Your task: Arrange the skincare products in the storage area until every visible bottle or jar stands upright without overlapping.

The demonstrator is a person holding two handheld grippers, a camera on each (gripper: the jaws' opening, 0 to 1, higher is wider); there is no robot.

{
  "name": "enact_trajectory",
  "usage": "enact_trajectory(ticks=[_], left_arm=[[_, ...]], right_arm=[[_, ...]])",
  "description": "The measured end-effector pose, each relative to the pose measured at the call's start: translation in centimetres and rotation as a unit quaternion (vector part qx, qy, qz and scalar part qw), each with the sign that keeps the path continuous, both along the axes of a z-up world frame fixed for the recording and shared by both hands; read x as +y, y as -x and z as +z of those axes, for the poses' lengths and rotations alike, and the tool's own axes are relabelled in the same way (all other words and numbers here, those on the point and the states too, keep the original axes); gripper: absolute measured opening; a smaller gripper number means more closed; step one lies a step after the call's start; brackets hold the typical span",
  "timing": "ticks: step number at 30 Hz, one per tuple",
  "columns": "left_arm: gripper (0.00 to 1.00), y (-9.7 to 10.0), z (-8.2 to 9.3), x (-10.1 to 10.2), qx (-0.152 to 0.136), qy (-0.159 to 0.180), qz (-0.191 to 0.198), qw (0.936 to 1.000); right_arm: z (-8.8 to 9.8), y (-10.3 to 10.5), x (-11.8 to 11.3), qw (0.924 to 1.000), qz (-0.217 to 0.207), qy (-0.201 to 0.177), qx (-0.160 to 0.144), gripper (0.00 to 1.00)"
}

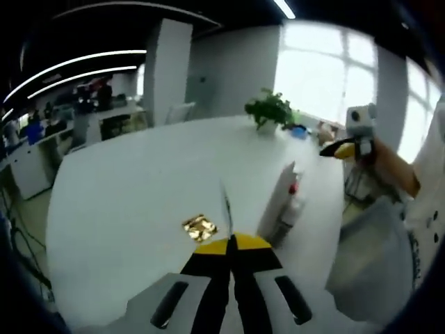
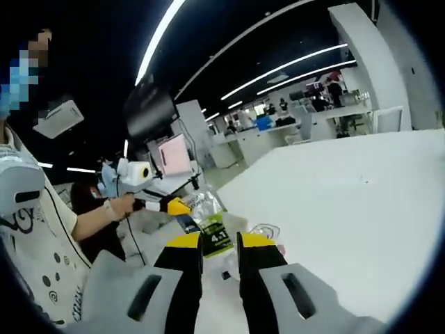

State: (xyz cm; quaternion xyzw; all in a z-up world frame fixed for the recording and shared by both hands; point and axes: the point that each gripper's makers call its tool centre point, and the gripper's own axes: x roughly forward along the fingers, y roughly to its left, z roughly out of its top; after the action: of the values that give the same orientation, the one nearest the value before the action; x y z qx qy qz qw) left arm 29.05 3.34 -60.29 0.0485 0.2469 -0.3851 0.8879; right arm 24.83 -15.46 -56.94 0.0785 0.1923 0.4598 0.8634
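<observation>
Gold packet (image 1: 200, 227) in left gripper view; bottle (image 2: 213, 233) in right.

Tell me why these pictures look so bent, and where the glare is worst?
Both views are fisheye, so edges curve. Left gripper view: the windows blow out white, and the white table is washed pale. Right gripper view: ceiling light strips bow into arcs, and the clear bottle looks soft.

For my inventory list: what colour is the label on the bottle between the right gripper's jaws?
Green, on the bottle, best seen in the right gripper view.
</observation>
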Motion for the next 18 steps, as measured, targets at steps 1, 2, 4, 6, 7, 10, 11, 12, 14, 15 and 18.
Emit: enact_trajectory(ticks=[1, 2, 4, 6, 7, 10, 11, 12, 14, 15, 18], left_arm=[[0.00, 0.3, -0.1, 0.0, 0.002, -0.004, -0.003, 1.0000], [0.00, 0.7, -0.3, 0.1, 0.003, -0.011, -0.009, 0.9999], [0.00, 1.3, -0.4, 0.1, 0.003, -0.016, -0.014, 0.9998], [0.00, 1.9, -0.4, 0.0, 0.003, -0.018, -0.019, 0.9996], [0.00, 2.1, -0.3, -0.1, 0.001, -0.019, -0.022, 0.9996], [0.00, 3.2, 0.0, -0.6, -0.006, -0.023, -0.036, 0.9991], [0.00, 3.7, 0.1, -0.8, -0.005, -0.024, -0.043, 0.9988], [0.00, 4.0, 0.1, -1.0, -0.006, -0.027, -0.049, 0.9984], [0.00, 4.8, 0.1, -1.3, -0.003, -0.028, -0.062, 0.9977], [0.00, 5.3, 0.2, -1.5, -0.002, -0.026, -0.070, 0.9972], [0.00, 6.1, 0.1, -1.7, 0.002, -0.019, -0.086, 0.9961]], right_arm=[[-0.3, 0.3, 0.3, 1.0000, 0.006, 0.003, 0.002, 0.20], [-0.7, 0.6, 0.8, 0.9999, 0.010, -0.003, 0.008, 0.20], [-1.4, 1.3, 1.6, 0.9997, 0.020, -0.004, 0.015, 0.20], [-2.4, 1.7, 2.2, 0.9996, 0.021, 0.003, 0.020, 0.20], [-2.7, 1.8, 2.4, 0.9995, 0.023, 0.008, 0.021, 0.20], [-4.6, 2.6, 3.4, 0.9987, 0.032, 0.026, 0.031, 0.20], [-5.2, 3.1, 3.9, 0.9981, 0.041, 0.027, 0.037, 0.20], [-5.7, 3.3, 4.2, 0.9978, 0.042, 0.030, 0.041, 0.20], [-6.9, 4.1, 5.0, 0.9964, 0.055, 0.049, 0.042, 0.21], [-7.2, 4.2, 5.1, 0.9959, 0.059, 0.055, 0.041, 0.22], [-7.5, 4.6, 6.0, 0.9966, 0.063, 0.046, 0.029, 0.26]])
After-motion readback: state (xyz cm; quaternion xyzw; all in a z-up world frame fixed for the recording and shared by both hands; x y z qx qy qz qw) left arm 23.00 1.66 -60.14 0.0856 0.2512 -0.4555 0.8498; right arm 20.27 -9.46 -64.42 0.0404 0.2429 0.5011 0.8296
